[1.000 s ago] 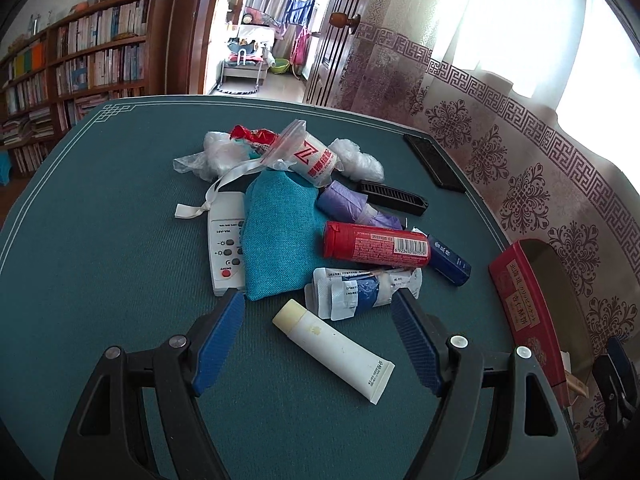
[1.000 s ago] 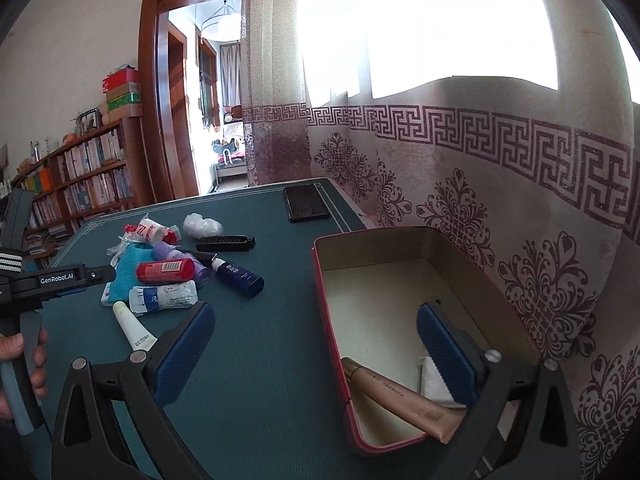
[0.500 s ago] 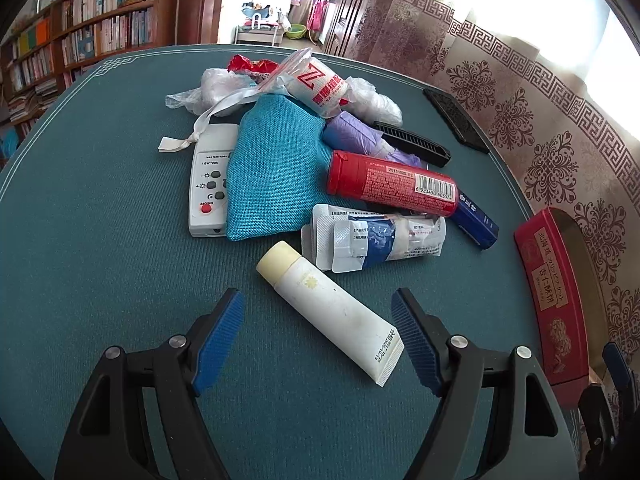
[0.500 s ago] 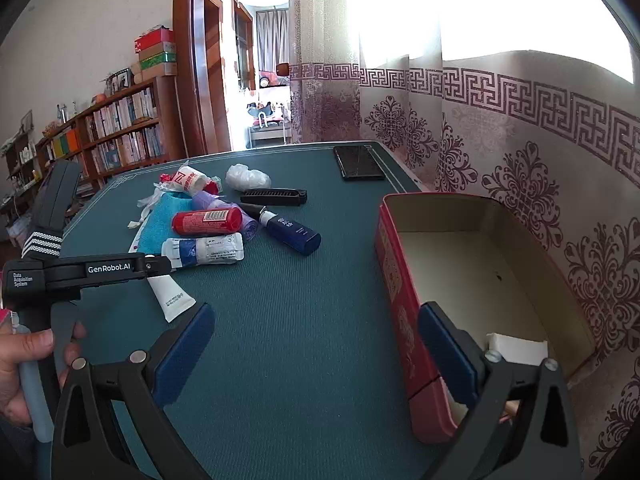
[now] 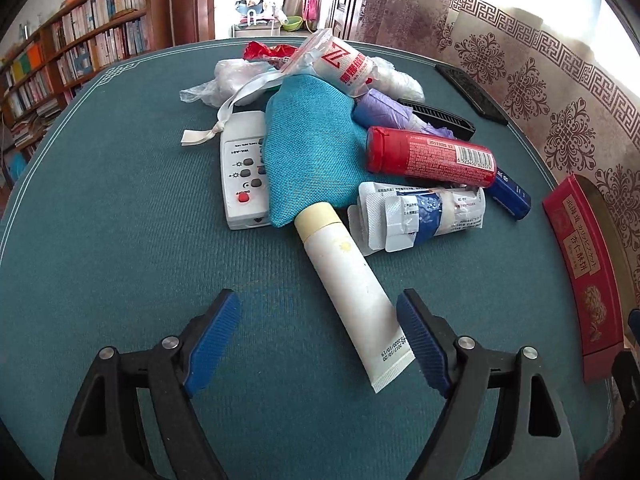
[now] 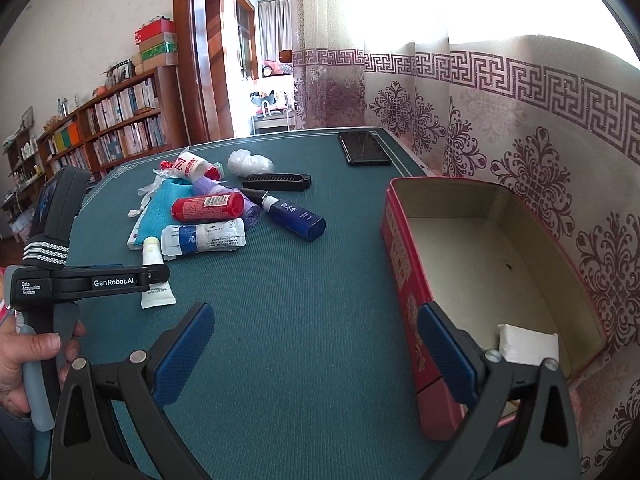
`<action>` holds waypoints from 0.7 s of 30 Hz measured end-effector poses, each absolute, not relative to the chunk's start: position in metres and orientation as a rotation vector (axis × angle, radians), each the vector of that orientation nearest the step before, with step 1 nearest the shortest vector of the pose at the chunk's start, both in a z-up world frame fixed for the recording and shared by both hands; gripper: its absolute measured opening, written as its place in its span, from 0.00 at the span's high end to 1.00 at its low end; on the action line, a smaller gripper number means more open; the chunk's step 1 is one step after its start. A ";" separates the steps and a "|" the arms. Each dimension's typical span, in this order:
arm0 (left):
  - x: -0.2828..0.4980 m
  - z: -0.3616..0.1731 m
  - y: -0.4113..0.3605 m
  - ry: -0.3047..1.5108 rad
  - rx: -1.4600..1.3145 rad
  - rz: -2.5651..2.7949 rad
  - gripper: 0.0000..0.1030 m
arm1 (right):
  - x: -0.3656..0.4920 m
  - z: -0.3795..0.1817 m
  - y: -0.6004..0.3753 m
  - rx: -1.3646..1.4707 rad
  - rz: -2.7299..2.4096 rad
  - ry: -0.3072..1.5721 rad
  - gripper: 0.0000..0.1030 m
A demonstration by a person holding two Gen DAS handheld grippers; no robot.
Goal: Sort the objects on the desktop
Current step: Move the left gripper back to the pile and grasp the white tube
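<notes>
**Risks w/ the tube pickup**

Nearest us, the left gripper [image 5: 318, 338] has its jaws opening, nothing pinched yet; the crimped end of the white tube [image 5: 347, 280] lies between them, slanted, very close to the right-hand pad or touching it. We'd judge the tube is the next pick. Since it sits off-centre and at an angle, closing could shove it sideways or squeeze only the flat crimp, so it may slip or swing when lifted.

Just beyond, the tube's cap butts against the teal pouch [image 5: 312, 144] and the blister-pack roll [image 5: 420, 212]. Pulling the tube could drag those, esp. the roll, which looks light.

Further back the red can [image 5: 430, 156] lies on its side partly atop the pile, next to the purple bag roll [image 5: 384, 110] and the blue bottle [image 5: 510, 196]; a nudge could set it rolling on the green table [image 5: 100, 220].

The right gripper [image 6: 316, 356] is spread wide and empty, one finger near the wall of the red tin [image 6: 404, 264]. The tin is open w/ a white block [image 6: 528, 342] inside; bumping its wall could shift it toward the table edge by the curtain.
</notes>
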State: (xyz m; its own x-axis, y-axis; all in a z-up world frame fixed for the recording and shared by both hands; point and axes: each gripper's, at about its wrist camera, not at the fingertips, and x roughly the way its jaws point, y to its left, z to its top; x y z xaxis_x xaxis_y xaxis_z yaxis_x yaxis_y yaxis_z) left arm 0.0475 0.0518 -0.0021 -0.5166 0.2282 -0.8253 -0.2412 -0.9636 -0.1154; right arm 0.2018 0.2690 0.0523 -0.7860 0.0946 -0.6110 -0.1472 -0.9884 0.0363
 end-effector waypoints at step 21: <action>0.049 0.003 0.048 0.080 -1.254 2.514 0.60 | 0.167 0.051 0.252 -1.153 2.922 0.207 0.01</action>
State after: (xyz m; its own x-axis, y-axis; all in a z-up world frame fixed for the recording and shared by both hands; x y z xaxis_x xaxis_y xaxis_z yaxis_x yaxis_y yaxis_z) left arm 0.0492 0.0481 0.0034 -0.5586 0.2660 -0.7856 -0.3156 -0.9441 -0.0953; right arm 0.1667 0.2519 0.0513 -0.7316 -0.0540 -0.6795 -0.0423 -0.9913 0.1244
